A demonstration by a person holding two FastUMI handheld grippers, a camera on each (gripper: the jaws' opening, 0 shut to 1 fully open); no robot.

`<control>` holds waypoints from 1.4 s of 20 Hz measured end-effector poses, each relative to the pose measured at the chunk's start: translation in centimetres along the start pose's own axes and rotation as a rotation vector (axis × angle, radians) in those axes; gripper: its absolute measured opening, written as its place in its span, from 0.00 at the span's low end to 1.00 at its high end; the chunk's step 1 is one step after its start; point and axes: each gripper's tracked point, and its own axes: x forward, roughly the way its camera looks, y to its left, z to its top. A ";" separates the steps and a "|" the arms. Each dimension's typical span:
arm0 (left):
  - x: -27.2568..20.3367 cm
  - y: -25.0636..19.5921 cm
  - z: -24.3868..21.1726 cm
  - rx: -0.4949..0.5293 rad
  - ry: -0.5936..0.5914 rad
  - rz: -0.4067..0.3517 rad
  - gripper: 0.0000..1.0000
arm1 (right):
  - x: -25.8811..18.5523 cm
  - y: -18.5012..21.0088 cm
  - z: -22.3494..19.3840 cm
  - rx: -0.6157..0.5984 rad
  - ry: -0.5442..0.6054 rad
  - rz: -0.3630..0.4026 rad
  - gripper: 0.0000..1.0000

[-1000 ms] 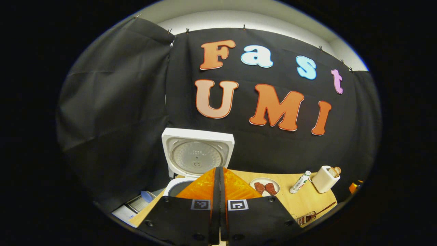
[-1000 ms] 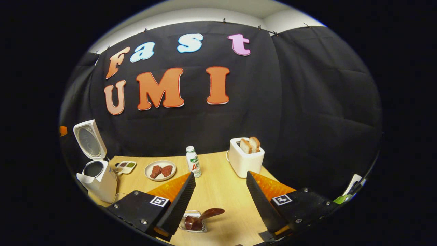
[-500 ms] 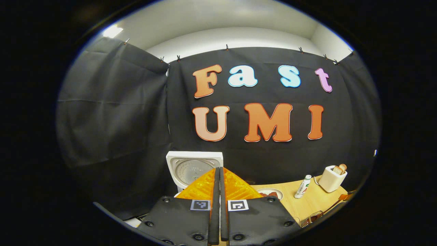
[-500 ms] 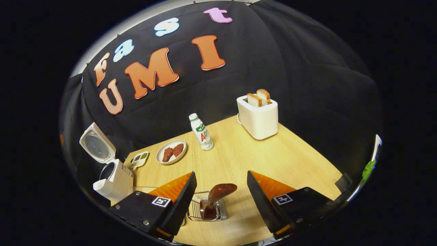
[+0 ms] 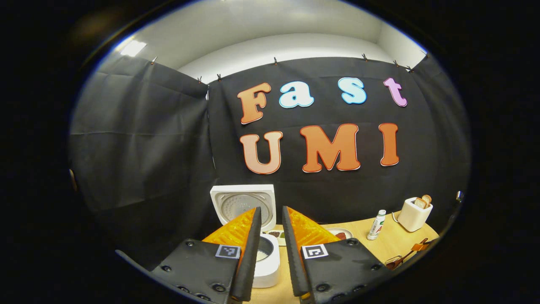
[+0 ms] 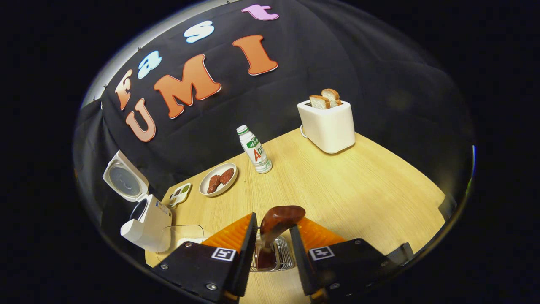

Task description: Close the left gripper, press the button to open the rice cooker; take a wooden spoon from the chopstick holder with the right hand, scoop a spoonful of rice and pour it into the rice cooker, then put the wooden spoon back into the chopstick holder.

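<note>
**Right claw closing in on the spoon, cooker lid already up**

Hard bits first: in the right gripper view the wooden spoon [image 6: 276, 223] has its lower end hidden inside the wire chopstick holder [image 6: 280, 257], and your own fingers cut off most of that holder. You can't tell from here whether the pads actually touch the spoon handle, so I can't say if your right gripper [image 6: 272, 240] has a grip yet. There's a clear container [image 6: 179, 236] near the tabletop's front left edge, barely visible.

Compared with half a second back, your right fingers have narrowed a lot around the spoon. Your left gripper [image 5: 270, 236] was clenched flat and is now released, with a gap between the fingers.

The rice cooker [image 6: 145, 219] sits at the tabletop's left edge, lid standing open. The wooden table [image 6: 358, 185] also carries a plate [image 6: 218, 179], a bottle [image 6: 255, 150] and a toaster [image 6: 327, 122] along the back edge, against the black cloth wall.
</note>
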 end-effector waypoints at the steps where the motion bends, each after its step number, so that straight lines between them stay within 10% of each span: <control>1: 0.2 0.1 -0.4 0.000 0.012 0.005 0.37 | 0.1 0.3 -0.5 0.010 0.021 0.013 0.39; 11: 1.4 -0.2 -1.8 0.017 0.050 -0.088 0.47 | -0.3 3.9 -0.1 -0.032 0.035 0.006 0.14; 18: 2.3 2.7 -2.8 -0.005 0.045 -0.078 0.86 | -4.8 8.3 5.7 -0.108 -0.089 -0.010 0.13; 28: 3.7 9.2 -4.7 -0.051 0.067 -0.028 0.88 | -5.7 21.0 3.2 -0.214 -0.093 0.155 0.13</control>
